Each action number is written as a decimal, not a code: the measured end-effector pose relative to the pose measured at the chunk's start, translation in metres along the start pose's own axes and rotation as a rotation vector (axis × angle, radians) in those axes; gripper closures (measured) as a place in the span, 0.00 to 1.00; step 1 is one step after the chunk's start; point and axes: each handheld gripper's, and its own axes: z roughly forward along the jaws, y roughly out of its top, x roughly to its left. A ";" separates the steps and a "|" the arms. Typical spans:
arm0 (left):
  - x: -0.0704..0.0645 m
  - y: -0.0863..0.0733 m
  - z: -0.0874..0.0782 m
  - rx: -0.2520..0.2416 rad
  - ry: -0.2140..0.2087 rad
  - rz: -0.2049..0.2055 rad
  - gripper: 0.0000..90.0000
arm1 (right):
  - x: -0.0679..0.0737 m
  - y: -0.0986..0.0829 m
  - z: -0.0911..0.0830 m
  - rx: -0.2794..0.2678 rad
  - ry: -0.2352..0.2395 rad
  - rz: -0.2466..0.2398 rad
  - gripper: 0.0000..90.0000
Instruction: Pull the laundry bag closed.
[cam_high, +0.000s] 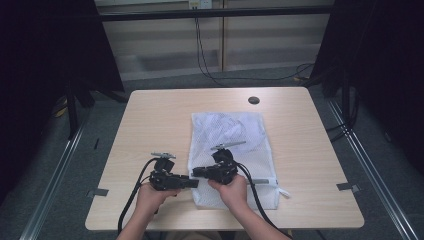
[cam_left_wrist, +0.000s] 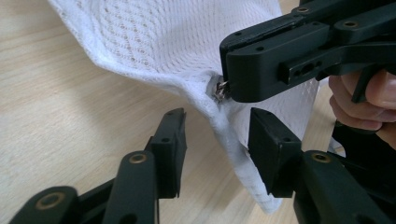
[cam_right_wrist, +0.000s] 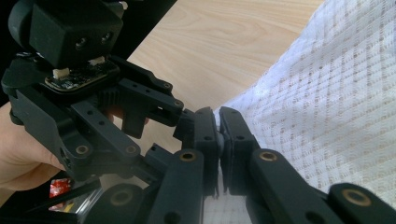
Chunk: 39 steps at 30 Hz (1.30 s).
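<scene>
Two grippers meet at the near left edge of the soft, light mesh laundry bag lying on the worktop: right gripper pinches the zipper pull, left gripper gapes around the hem, likely the firmest hold.

Both hand-held grippers meet at the white mesh bag's left edge.
</scene>
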 end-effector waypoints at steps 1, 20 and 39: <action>0.001 0.000 0.001 -0.004 0.004 0.001 0.64 | 0.000 0.000 0.000 -0.002 0.001 0.001 0.96; 0.002 0.002 0.007 -0.008 -0.032 -0.021 0.85 | -0.002 0.000 -0.001 -0.009 0.014 0.020 0.96; 0.001 0.003 0.007 -0.023 -0.045 -0.060 0.97 | -0.003 0.000 -0.004 -0.009 0.012 0.030 0.96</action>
